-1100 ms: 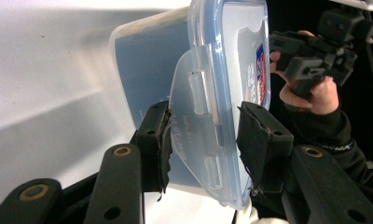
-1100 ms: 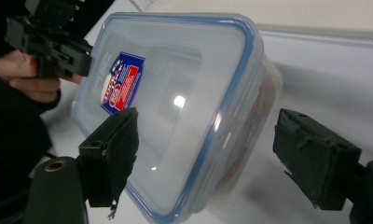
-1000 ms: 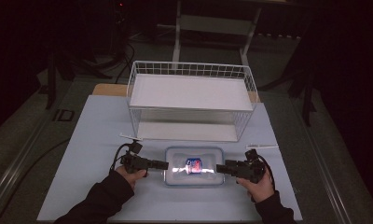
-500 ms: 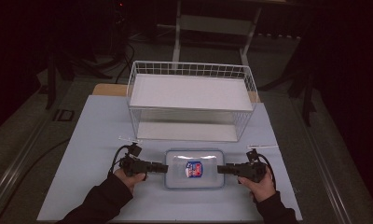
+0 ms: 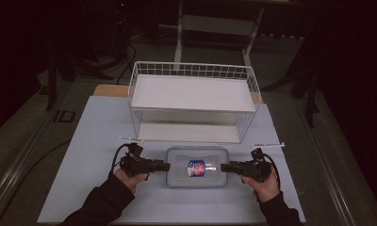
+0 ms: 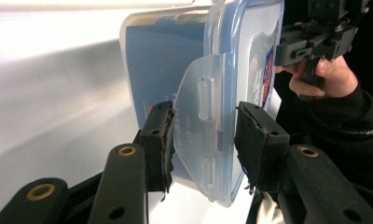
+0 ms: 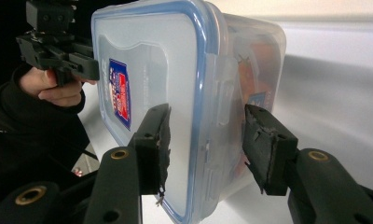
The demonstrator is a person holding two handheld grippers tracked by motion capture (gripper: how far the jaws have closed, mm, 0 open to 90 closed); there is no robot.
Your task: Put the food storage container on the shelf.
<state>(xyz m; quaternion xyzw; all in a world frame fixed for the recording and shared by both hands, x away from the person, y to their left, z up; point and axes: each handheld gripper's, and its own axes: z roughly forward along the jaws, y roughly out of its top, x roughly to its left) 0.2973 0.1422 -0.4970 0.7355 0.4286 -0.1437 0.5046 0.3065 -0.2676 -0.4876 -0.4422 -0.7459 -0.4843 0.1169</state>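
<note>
**Both grippers on the lidded container, right jaws just closed in**

Since the earlier frames, the right gripper has drawn in to the right end of the container, and its jaws have just been closing with that end between them. The container itself sits a little nearer the person than a second ago, flat on the desk.

Left gripper: at the left end of the container. Left gripper view: jaws stand either side of the hinged latch flap and the blue-rimmed lid edge. One pad presses on the flap; the other sits at the lid face, contact there hard to judge. Jaws are as far closed as they go here, so logged as gripping the container by its latch end.

Right gripper view: right gripper straddles the lid rim and side wall. The pad on the lid side lies on the lid face; the pad on the wall side shows a slim gap to the wall. Not pressing on both sides, so logged as not yet clamped.

Container: clear plastic box, blue seal, lid on, a red-and-blue label on the lid. It lies between the two grippers, just in front of the white wire basket, apart from it. Coloured contents show through the wall in both gripper views; what they are I cannot tell.

Both hands hold their grippers level, pointing inward at each other.
</note>
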